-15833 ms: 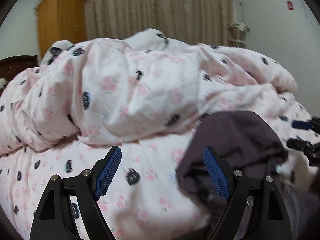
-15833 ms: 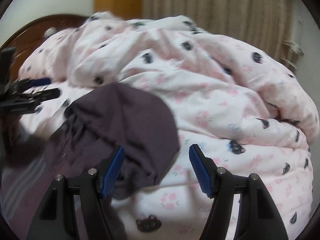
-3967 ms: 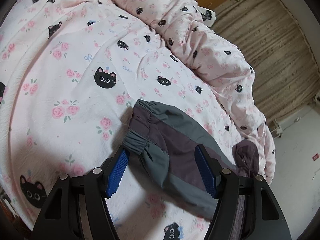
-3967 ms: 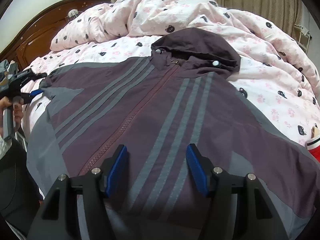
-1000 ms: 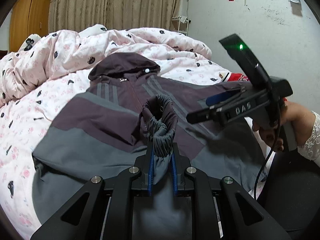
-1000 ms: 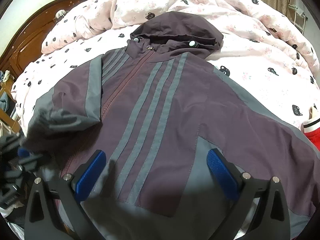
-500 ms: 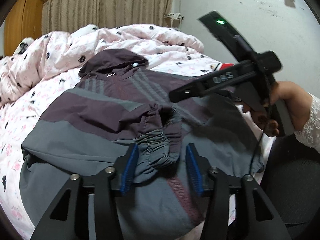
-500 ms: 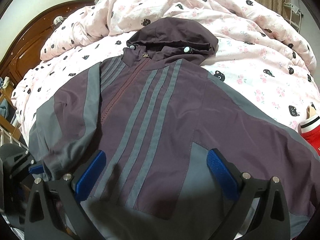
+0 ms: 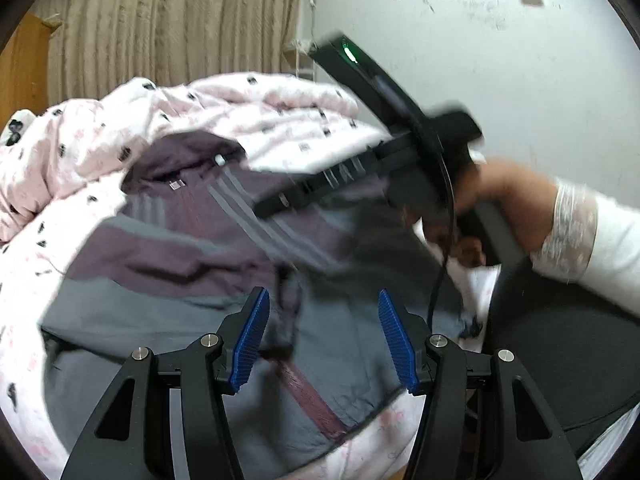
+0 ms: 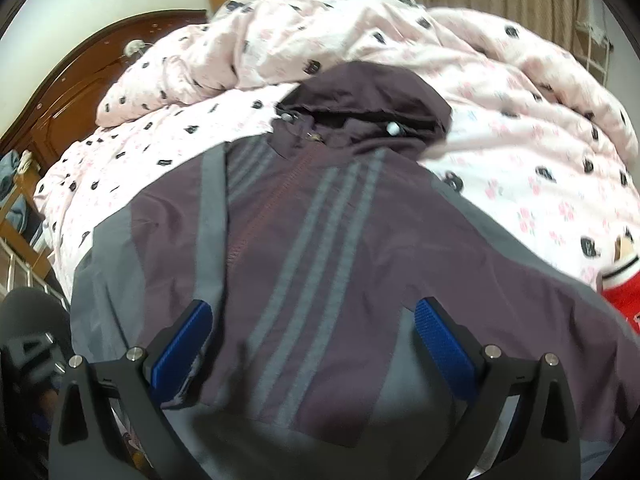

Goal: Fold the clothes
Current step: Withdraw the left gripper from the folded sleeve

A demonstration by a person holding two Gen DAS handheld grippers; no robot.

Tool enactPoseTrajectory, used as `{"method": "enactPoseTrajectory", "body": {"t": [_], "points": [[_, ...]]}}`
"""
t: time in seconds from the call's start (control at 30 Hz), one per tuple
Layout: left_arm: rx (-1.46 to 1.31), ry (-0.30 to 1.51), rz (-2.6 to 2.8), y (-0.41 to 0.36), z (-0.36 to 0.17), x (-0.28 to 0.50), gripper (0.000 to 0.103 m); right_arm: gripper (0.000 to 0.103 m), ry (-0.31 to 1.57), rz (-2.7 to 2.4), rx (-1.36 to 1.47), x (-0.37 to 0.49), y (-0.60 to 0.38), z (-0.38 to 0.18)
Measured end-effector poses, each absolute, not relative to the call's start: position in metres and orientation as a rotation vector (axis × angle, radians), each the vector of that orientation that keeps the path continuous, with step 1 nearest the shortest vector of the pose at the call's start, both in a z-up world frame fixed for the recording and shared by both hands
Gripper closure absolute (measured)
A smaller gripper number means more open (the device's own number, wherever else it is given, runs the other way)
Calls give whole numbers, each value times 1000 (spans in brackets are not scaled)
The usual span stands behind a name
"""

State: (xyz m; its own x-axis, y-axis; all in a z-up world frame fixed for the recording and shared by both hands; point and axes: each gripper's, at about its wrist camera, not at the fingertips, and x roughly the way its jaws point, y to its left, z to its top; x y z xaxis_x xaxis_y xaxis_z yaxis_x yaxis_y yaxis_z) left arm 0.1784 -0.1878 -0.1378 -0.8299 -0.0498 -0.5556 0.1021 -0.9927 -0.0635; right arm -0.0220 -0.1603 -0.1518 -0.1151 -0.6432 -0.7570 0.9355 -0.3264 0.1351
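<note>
A purple and grey hooded jacket lies front up on the pink cat-print bed sheet, with its hood at the far end. One sleeve is folded across the chest, and its cuff rests on the jacket front. My left gripper hovers open just above the hem, and the cuff lies loose beyond its pads. My right gripper stands wide open over the lower front and holds nothing. In the left wrist view a person's hand carries it above the jacket.
A bunched pink duvet fills the far side of the bed. A red and white item lies at the right edge, by the jacket's other sleeve. A dark wooden headboard stands on the left, and a curtain and white wall lie behind.
My left gripper opened and let go of the cuff, which dropped onto the jacket front. It then drew back and rose a little. The right gripper stayed wide open.
</note>
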Motion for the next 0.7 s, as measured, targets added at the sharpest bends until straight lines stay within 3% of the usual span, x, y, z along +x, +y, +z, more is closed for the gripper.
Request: {"method": "enactPoseTrajectory", "body": {"t": [0.27, 0.53, 0.7], "points": [[735, 252, -2715, -267, -105, 206, 50, 0, 470, -1636, 824, 2, -169, -147], [923, 451, -2482, -332, -159, 199, 50, 0, 617, -1590, 835, 20, -181, -168], [986, 414, -2461, -328, -174, 194, 50, 0, 668, -1575, 855, 20, -182, -179]]}}
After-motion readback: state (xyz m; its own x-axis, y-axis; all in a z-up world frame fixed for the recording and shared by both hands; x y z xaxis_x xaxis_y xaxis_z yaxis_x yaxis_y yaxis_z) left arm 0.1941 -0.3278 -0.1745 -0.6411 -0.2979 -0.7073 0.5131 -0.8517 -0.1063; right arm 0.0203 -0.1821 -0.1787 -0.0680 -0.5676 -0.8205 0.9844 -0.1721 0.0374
